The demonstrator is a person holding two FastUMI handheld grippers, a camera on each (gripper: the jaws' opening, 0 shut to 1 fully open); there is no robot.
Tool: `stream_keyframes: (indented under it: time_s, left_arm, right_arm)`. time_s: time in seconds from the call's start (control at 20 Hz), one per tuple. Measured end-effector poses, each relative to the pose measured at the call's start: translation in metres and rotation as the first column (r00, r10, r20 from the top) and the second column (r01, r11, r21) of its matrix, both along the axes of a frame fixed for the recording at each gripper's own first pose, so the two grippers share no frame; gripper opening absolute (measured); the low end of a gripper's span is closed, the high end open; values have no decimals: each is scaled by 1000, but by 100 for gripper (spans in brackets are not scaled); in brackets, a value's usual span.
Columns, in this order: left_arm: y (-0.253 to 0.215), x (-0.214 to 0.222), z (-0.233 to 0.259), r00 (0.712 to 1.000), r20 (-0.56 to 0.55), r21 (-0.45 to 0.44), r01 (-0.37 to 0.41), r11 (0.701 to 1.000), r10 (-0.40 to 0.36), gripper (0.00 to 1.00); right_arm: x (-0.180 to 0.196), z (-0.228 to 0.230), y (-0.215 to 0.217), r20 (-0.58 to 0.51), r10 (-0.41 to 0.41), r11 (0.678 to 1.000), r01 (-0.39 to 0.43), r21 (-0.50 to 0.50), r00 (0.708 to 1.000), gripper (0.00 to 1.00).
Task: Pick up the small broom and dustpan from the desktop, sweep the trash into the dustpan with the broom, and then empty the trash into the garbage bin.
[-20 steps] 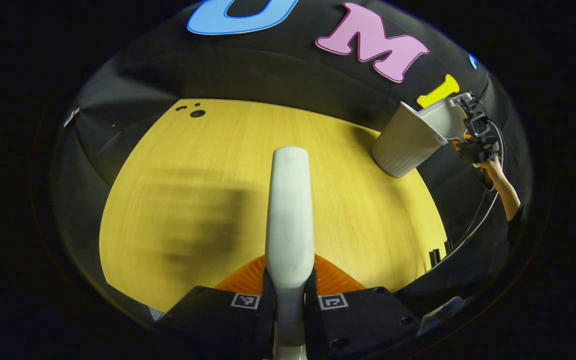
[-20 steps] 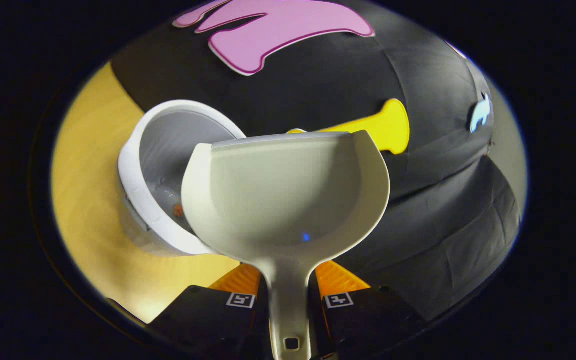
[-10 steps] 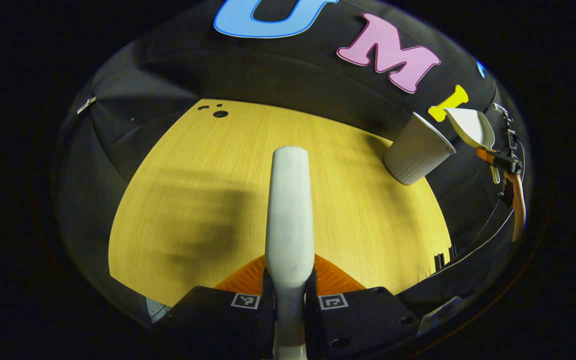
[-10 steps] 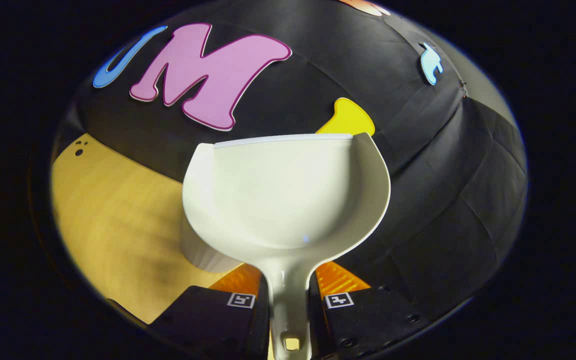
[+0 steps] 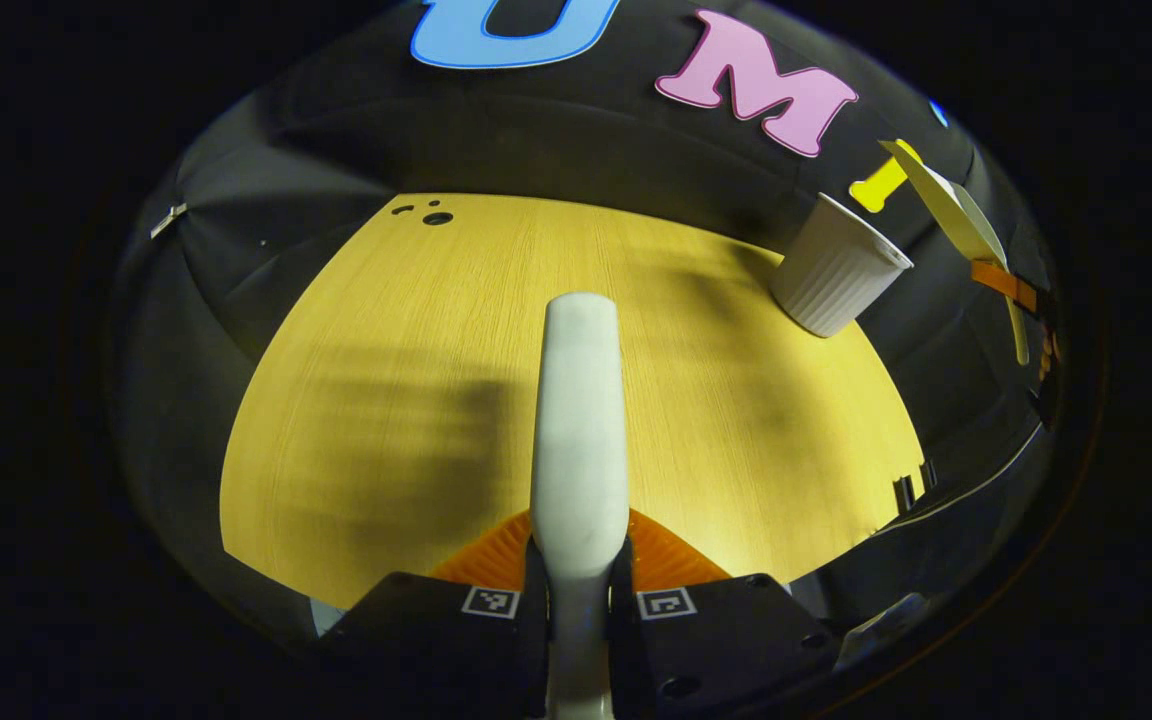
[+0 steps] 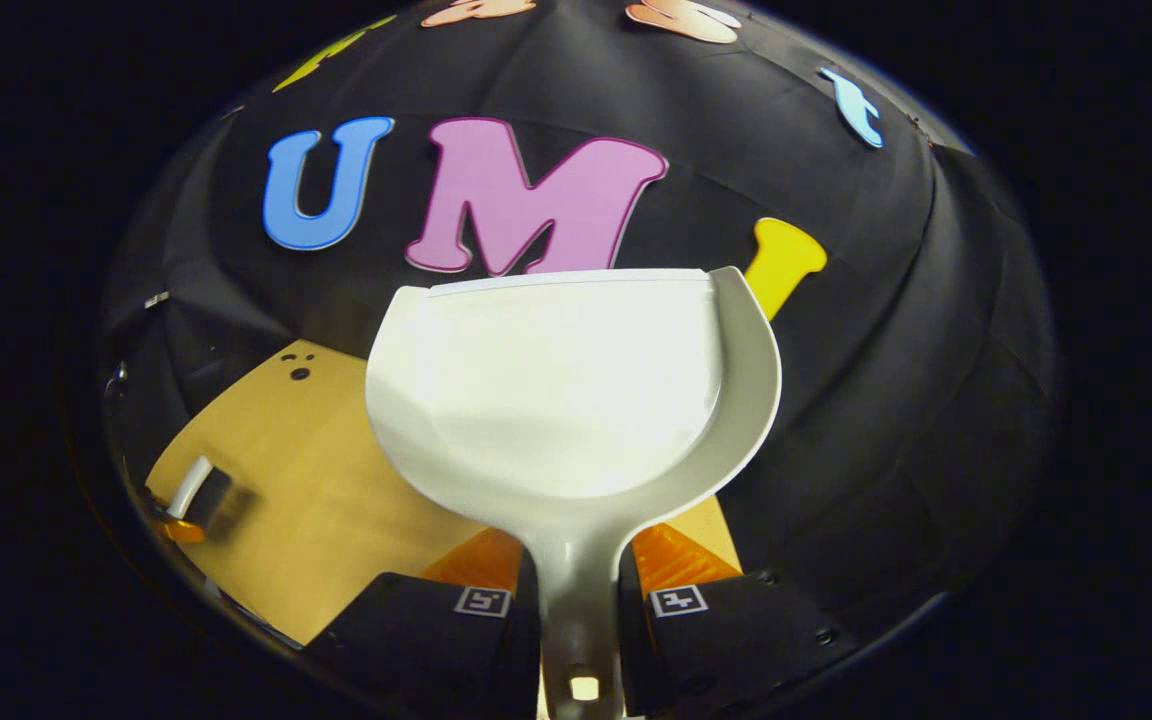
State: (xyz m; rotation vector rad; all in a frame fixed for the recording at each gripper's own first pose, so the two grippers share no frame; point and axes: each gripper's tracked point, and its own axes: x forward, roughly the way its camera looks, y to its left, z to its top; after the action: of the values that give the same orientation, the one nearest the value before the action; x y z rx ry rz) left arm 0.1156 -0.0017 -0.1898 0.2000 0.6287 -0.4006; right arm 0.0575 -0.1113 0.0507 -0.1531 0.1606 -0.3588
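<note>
My left gripper (image 5: 579,590) is shut on the white handle of the small broom (image 5: 579,420), which points out over the yellow wooden desktop (image 5: 406,400). The white ribbed garbage bin (image 5: 836,275) stands at the desk's far right. Beyond it the dustpan (image 5: 948,205) hangs edge-on in the air. In the right gripper view, my right gripper (image 6: 579,610) is shut on the handle of the cream dustpan (image 6: 566,390), whose scoop looks empty and is held level above the desk. Far off at the left, the left gripper (image 6: 181,510) holds the broom (image 6: 192,478).
Small dark holes (image 5: 436,217) mark the desktop's far left corner. Black cloth walls close in the desk on all sides. A shadow lies on the wood left of the broom handle. A cable runs past the desk's right edge (image 5: 976,475).
The right gripper has pulled the dustpan up and away from the bin and turned toward the wall, so the bin has left its view. The left gripper and broom have barely moved.
</note>
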Motion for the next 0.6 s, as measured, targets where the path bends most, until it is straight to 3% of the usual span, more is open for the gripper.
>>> stream_keyframes:
  time_s: [0.1,0.15,0.35,0.5,0.6]
  left_arm:
    - [-3,9,-4,1000,15,7,-10,1000,10,28]
    - [-5,13,-9,1000,16,8,-19,1000,19,28]
    - [-10,27,-32,999,10,47,-35,998,35,28]
    - [-14,41,-42,999,37,111,-37,993,33,28]
    - [-16,51,-44,998,54,141,-43,989,36,29]
  right_arm:
    - [4,-20,26,-40,47,999,-46,19,998,39]
    - [3,-35,37,-60,73,997,-71,33,996,36]
    - [18,-117,87,-175,166,983,-148,111,970,39]
    - [29,-169,101,-260,201,970,-154,191,944,32]
    - [35,-197,100,-285,198,967,-139,213,938,36]
